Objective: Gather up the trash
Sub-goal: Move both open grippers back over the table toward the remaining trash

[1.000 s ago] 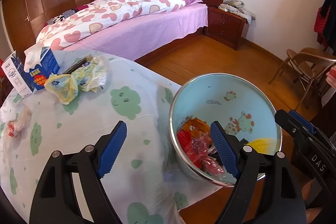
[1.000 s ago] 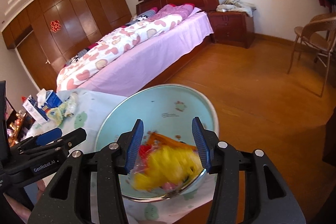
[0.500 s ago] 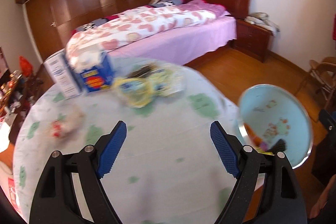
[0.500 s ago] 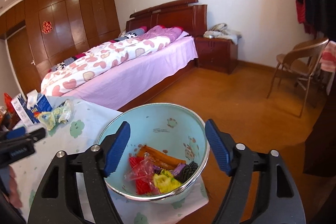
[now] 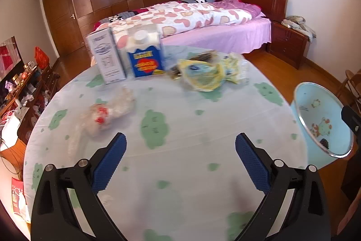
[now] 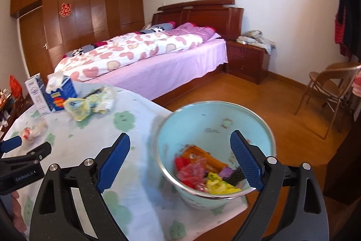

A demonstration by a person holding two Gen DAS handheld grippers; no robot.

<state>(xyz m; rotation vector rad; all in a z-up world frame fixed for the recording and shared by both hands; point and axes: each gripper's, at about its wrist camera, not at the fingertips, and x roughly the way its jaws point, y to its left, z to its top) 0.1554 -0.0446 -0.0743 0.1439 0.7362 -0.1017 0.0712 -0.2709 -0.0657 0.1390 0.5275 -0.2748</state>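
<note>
A light blue bowl [image 6: 214, 125] stands at the table's right edge and holds several coloured wrappers [image 6: 203, 173]; it also shows in the left wrist view [image 5: 322, 119]. On the table lie a yellow crumpled wrapper [image 5: 207, 76] and a clear crumpled bag with red print [image 5: 108, 112]. A blue and white milk carton [image 5: 144, 55] stands at the far side. My left gripper [image 5: 180, 164] is open and empty above the table's middle. My right gripper [image 6: 180, 162] is open and empty, over the bowl's near rim.
The round table has a pale cloth with green cloud prints [image 5: 155, 125]. A white box [image 5: 105, 58] stands beside the carton. Behind are a bed [image 6: 158, 55], a nightstand [image 6: 248, 60], a wicker chair [image 6: 331, 87] and a cluttered shelf [image 5: 24, 87] at the left.
My right gripper opened and let a yellow wrapper fall into the bowl, then drew back. My left gripper swung left from the bowl toward the trash on the table.
</note>
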